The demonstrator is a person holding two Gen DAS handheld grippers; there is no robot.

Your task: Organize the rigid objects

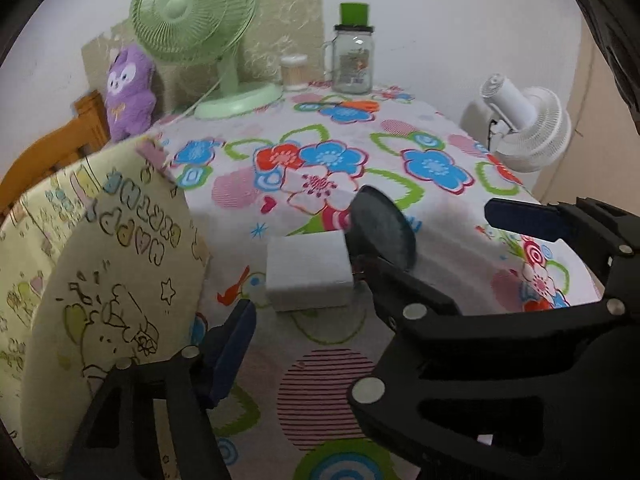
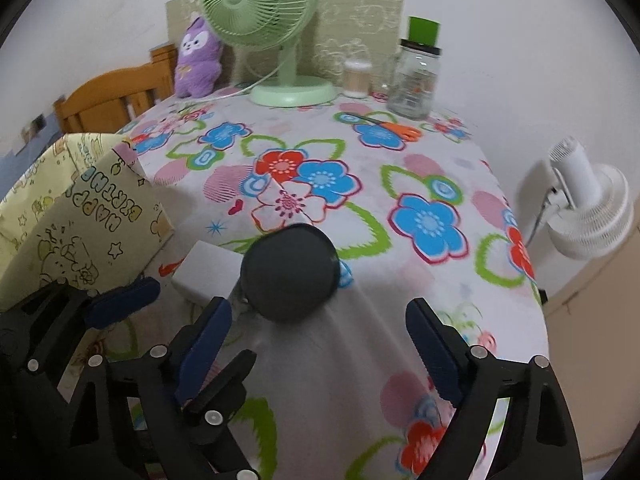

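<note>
"HAPPY BIRTHDAY" on yellow box

Green fan, purple plush, jar

A plain white wall backs a table covered by a floral tablecloth printed with blue, red and green flowers. Against the wall stands a beige patterned panel. A green desk fan rests on the table's far edge, beside a purple plush toy. A wooden bed frame lies to the left. To the right, off the table, a white fan faces away. Lighting is soft and even.
</note>
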